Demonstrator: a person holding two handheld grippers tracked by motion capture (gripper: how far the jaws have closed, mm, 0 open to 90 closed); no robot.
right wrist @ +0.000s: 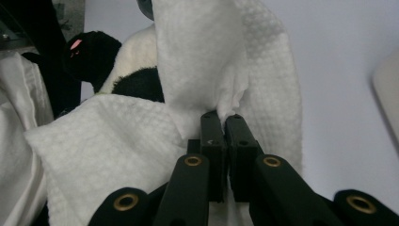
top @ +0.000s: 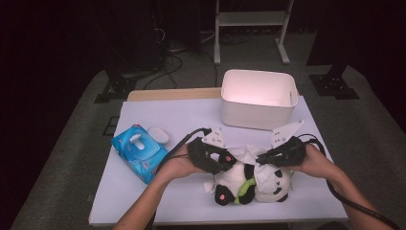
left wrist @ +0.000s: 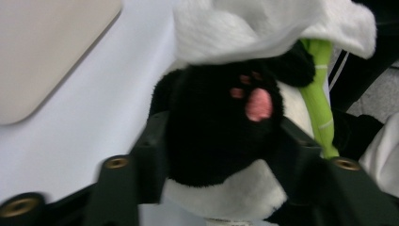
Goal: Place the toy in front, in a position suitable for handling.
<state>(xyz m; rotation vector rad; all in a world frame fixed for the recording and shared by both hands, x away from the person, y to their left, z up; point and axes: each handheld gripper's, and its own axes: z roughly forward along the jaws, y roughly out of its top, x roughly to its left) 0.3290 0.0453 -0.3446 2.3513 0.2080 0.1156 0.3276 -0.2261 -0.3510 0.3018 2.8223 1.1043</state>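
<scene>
Wiping a toy panda with a tissue near the front of the table

The left gripper (top: 221, 160) is clamped on the black paw (left wrist: 221, 127) of the toy panda (top: 251, 184), which lies near the table's near edge, right of centre; the right gripper (top: 265, 159) is pinched tight on a white tissue (right wrist: 226, 70) draped over the toy. Pulled hard, I judge the thin tissue could tear at the pinch, or the soft paw could slip free and the panda roll off the near edge. The white bin (top: 257, 98) stands far behind, the blue wipes pack (top: 139, 151) to the left; bare table (top: 158, 191) lies between them.
</scene>
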